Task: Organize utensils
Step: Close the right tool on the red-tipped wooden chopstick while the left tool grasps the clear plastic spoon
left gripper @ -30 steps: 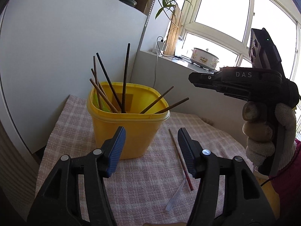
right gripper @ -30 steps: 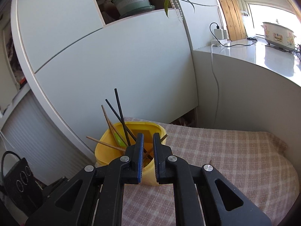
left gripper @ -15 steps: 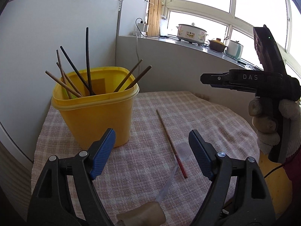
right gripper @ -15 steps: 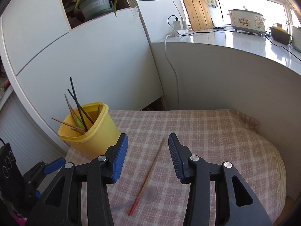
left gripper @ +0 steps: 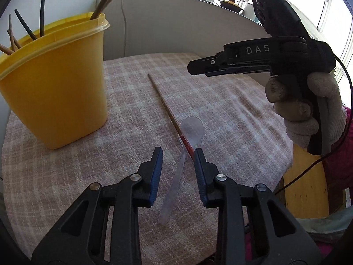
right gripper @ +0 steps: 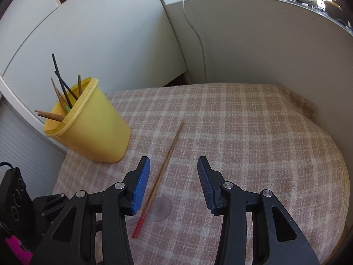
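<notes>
— Chopstick, thin wooden one with a red end (left gripper: 169,112), lies across the clear plastic spoon (left gripper: 187,141) on the checked cloth, near the yellow plastic tub (left gripper: 57,92).

— Left gripper (left gripper: 178,154), just closing, straddles both, jaws apart; right gripper (right gripper: 173,167) open above. It might snag the spoon too.

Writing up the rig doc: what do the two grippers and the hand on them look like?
Both grippers, left and right, are black plastic clamp-style bodies with silver rivets and ribbed blue pads. The right one's side reads "DAS" in white, with a small green light and a thin black cable. The hand wears a beige knit glove above a magenta sleeve.
</notes>
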The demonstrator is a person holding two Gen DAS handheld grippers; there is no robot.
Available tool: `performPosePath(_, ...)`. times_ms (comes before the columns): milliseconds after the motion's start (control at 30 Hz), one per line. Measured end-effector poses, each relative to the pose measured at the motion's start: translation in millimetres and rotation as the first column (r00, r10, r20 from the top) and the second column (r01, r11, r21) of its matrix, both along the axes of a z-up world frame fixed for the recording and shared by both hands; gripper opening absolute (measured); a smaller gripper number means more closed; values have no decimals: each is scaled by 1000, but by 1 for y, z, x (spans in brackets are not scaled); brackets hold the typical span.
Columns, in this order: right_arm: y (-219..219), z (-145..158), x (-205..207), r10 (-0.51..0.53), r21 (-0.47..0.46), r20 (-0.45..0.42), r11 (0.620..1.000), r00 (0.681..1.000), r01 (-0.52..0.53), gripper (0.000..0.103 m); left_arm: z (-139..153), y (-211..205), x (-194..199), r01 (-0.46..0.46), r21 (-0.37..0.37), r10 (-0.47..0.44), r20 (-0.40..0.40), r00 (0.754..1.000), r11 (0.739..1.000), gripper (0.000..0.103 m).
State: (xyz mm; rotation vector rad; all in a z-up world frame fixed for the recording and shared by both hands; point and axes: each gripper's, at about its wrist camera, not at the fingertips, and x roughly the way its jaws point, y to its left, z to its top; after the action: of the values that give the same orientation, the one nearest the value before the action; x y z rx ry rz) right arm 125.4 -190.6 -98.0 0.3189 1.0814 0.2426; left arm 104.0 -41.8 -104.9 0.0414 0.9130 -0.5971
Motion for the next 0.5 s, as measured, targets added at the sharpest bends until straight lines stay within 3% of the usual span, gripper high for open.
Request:
performPosePath(133,7,-25,20,20,40,-103,999,995,-16,43,-7,-9,2,36,53,-35,-14,999,998,28)
performPosePath(267,10,-47,38,13,80,-193,997,981,3,32,-15,-17,5,74,95,-70,-43,997,993,28)
performPosePath(500,22,-59,57,22,54,-242,998,970,-9,25,-23,-27,14,122,145,-113,-71,991,982,26)
